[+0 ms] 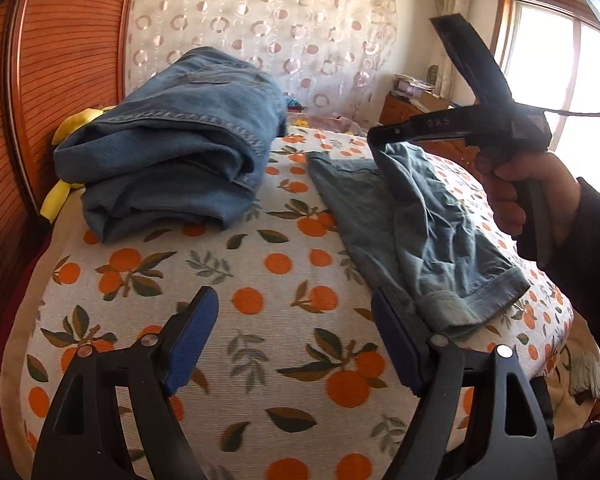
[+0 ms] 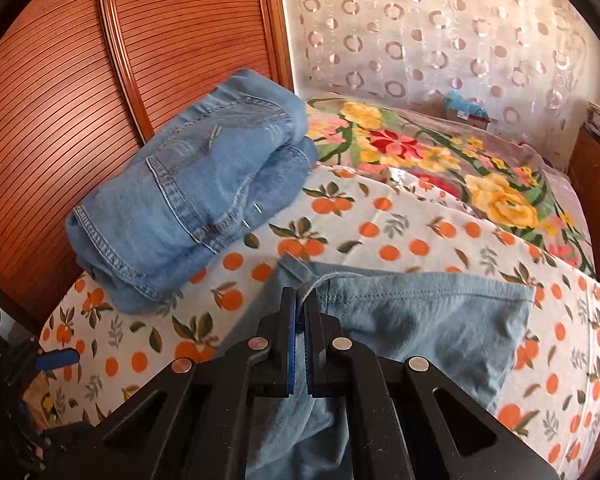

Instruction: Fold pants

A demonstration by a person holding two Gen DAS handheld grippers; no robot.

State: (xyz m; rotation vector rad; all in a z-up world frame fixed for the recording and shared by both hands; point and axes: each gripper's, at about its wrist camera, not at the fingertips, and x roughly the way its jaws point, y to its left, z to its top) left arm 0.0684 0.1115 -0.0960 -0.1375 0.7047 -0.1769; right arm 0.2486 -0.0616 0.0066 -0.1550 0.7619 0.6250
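Observation:
Light blue pants (image 1: 432, 240) lie on the orange-print bed cover (image 1: 260, 280), partly lifted. In the left wrist view my right gripper (image 1: 376, 140) is shut on the upper edge of the pants and holds it raised above the bed. The right wrist view shows its blue pads closed on the pants fabric (image 2: 420, 320), my right gripper (image 2: 300, 308) pinching a fold. My left gripper (image 1: 296, 312) is open and empty, low over the bed, its right finger beside the pants hem (image 1: 460, 300).
A folded pile of blue jeans (image 1: 180, 140) sits at the bed's back left, also in the right wrist view (image 2: 196, 192), against a wooden headboard (image 1: 60, 60). A yellow soft item (image 1: 76, 124) lies under it. A flowered blanket (image 2: 460, 168) lies behind.

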